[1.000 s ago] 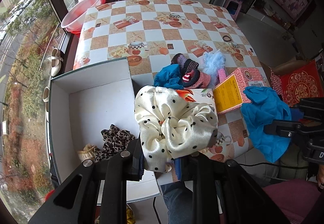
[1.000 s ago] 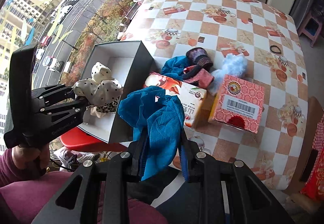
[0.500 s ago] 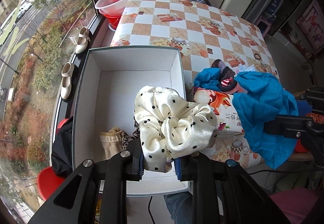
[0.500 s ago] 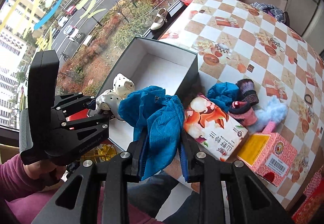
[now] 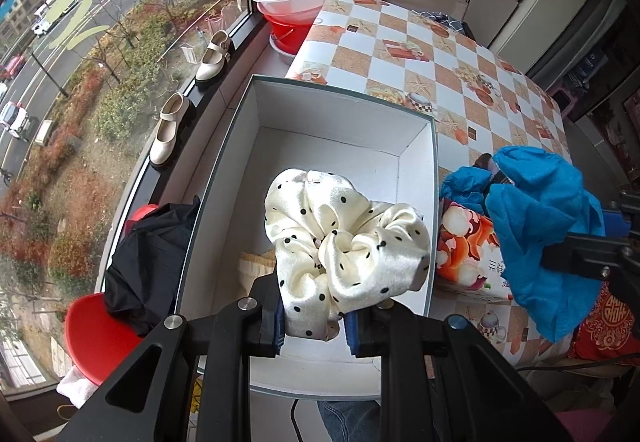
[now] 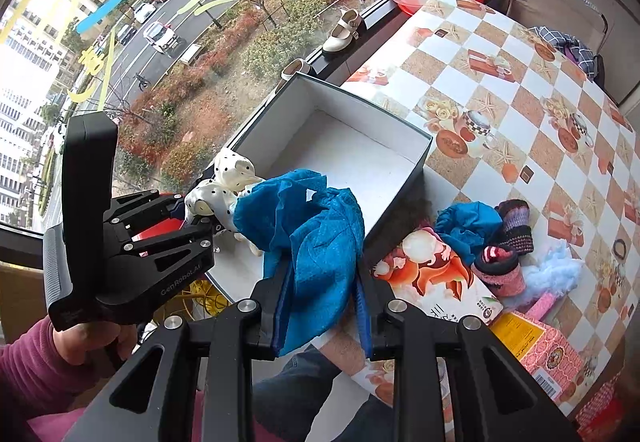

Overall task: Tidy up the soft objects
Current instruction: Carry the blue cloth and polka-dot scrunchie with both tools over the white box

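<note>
Left claw [image 5: 314, 322] pinching polka-dot scrunchie [image 5: 344, 242] | right claw [image 6: 318, 306] pinching blue cloth [image 6: 312, 238] | lower each into white box [image 5: 340, 102], toward 12 o'clock, before you let go.

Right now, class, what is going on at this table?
A person holds a gripper in each hand. The left gripper is shut on a cream polka-dot scrunchie above the open white box. The right gripper is shut on a blue cloth beside it. More soft things lie on the checked table.
</note>
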Demonstrator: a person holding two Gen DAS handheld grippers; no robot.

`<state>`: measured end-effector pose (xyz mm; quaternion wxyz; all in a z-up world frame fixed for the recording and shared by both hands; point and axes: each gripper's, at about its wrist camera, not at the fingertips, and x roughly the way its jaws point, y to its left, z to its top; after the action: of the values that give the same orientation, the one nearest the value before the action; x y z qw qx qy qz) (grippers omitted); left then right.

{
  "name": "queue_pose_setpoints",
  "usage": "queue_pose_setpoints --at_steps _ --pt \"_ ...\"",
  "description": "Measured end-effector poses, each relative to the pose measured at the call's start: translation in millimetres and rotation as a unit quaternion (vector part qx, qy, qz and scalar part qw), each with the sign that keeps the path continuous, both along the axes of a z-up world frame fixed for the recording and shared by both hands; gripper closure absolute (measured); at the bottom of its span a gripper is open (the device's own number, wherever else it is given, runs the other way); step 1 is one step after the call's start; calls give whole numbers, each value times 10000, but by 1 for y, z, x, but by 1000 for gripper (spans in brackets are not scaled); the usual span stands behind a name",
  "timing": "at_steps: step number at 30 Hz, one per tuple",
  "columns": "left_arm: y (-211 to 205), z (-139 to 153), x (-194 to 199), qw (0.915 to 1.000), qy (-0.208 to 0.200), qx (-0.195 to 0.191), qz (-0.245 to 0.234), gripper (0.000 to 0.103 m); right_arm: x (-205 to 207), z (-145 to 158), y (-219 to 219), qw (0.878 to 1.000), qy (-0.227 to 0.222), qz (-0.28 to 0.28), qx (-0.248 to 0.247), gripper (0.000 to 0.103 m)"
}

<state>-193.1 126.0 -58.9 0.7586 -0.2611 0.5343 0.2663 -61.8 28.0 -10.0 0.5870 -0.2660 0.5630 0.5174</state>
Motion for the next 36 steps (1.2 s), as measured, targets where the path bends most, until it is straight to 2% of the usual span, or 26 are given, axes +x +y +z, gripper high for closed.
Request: queue_pose_setpoints --at_steps 19,36 --pt "16 -20 1 9995 188 -34 238 78 -3 -11 42 9999 18 132 -40 74" --pt "21 -27 1 9993 242 -79 274 78 -7 -21 56 9993 -104 291 -195 74"
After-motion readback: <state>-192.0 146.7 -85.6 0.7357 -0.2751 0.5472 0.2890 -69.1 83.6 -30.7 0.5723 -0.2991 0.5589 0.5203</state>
